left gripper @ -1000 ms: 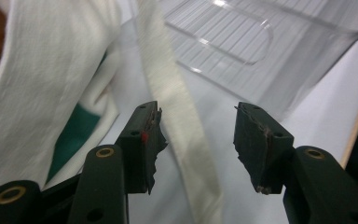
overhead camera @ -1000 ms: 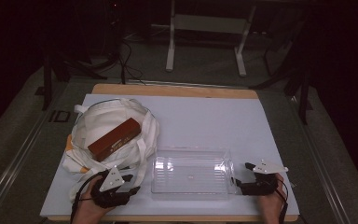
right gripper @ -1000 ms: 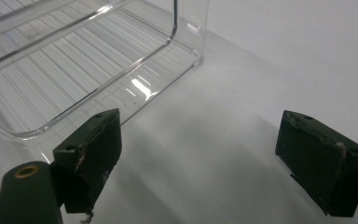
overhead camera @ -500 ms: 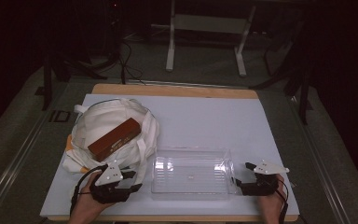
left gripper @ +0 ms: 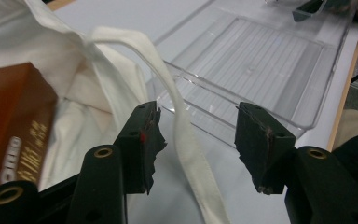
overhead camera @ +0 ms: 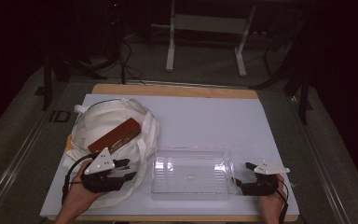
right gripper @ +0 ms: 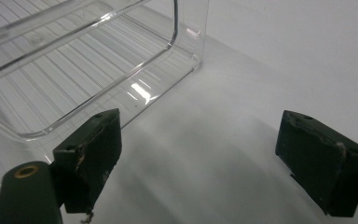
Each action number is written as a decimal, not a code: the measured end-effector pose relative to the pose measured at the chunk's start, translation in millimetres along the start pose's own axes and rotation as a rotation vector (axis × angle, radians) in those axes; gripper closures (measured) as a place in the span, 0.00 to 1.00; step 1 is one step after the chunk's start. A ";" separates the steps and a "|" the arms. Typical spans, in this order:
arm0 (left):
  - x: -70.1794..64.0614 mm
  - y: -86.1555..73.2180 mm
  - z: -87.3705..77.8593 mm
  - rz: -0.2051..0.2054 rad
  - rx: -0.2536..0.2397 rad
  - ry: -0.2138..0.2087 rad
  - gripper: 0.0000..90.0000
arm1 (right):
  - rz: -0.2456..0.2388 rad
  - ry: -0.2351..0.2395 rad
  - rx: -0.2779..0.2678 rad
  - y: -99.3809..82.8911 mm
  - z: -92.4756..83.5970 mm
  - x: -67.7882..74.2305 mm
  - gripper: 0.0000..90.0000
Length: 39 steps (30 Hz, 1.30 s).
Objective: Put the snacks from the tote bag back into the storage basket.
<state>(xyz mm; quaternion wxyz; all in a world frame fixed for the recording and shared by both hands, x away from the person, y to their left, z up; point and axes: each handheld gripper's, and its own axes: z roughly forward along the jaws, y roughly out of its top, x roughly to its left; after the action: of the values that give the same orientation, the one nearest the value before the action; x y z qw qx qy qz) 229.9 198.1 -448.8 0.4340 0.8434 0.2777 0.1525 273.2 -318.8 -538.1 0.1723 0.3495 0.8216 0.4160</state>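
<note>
Strap (left gripper: 186,140) of white cloth tote bag (overhead camera: 107,126) running up between the two black jaws of left gripper (left gripper: 196,140), in the left gripper view. Jaws well apart, about half open, gripping nothing; strap nearer to the left jaw, maybe brushing it, cannot tell for sure. Clearly apart from the right jaw. Just behind the strap, clear plastic tray (left gripper: 261,65) with ribbed bottom, its near corner between the jaw tips and beyond them. At the left edge, brown box (left gripper: 9,135) with pale lettering, lying on the bag.

From the high view: left gripper (overhead camera: 121,170) at the near left part of white table (overhead camera: 205,116), held by left hand (overhead camera: 81,198), resting on the lower edge of the bag. Brown box (overhead camera: 115,135) lying slantwise on top of the bag, just beyond the gripper. Tray (overhead camera: 191,170) in the near middle of the table, empty, between both grippers. Right gripper (overhead camera: 242,175) at the right end of the tray, held by right hand (overhead camera: 268,205), jaw tips pointing toward the tray wall, very near.

In the right gripper view: right gripper (right gripper: 200,154) with jaws wide open, holding nothing. Only bare table surface between them. Corner of the tray (right gripper: 121,70) just beyond the left jaw, near but not gripped.
</note>
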 end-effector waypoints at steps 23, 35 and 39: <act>38.6 14.1 -19.4 -0.033 0.019 0.063 0.46 | 0.001 0.001 -0.019 -0.7 -2.3 -0.3 0.16; 54.2 18.3 -26.4 -0.050 0.032 0.119 0.42 | -0.002 -0.004 -0.037 -1.5 -3.8 0.4 0.16; 59.9 20.7 -29.3 -0.047 0.044 0.138 0.42 | 0.001 -0.003 -0.040 -1.6 -4.1 0.3 0.16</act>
<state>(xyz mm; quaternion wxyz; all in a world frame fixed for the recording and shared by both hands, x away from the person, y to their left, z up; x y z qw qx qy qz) 270.1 243.4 -414.1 0.3988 0.8333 0.3301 0.1939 269.9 -321.6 -536.9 0.1806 0.3470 0.8126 0.4320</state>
